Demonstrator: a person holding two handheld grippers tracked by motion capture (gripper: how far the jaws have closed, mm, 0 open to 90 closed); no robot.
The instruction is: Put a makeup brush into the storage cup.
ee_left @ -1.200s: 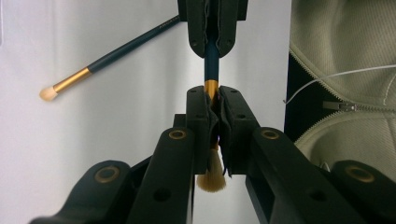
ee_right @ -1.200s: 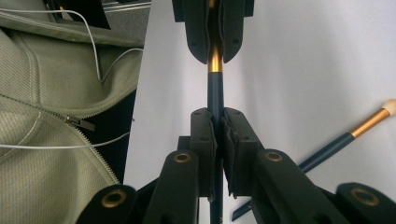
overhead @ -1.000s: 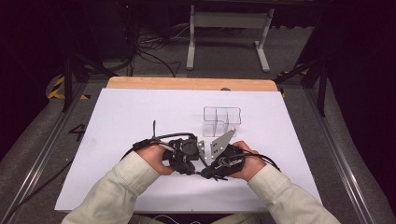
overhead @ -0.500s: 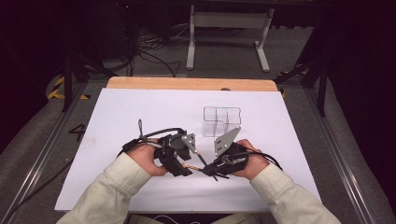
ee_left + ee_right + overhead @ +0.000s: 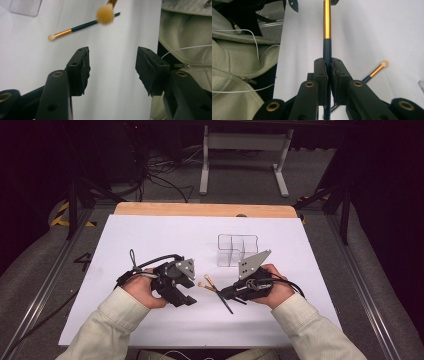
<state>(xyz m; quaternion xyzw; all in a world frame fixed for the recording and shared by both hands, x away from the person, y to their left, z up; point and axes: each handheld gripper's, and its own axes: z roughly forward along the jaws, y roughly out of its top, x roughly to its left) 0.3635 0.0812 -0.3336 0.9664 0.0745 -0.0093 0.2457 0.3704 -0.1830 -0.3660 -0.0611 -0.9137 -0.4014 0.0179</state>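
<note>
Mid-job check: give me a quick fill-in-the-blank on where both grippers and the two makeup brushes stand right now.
1. The right gripper is shut on a brush with a ____ metal band.
2. The left gripper has its jaws ____, with nothing between them.
3. The second brush lies on the ____ table cover.
4. The clear plastic organizer stands closer to the ____ gripper.

Missing words: gold; open; white; right

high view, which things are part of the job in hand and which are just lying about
In the job:
- held brush, clamped in the right gripper
- second brush lying on the table
- clear organiser
- left gripper, fingers open

Lying about:
- cables on the floor
- metal stand beyond the table
</note>
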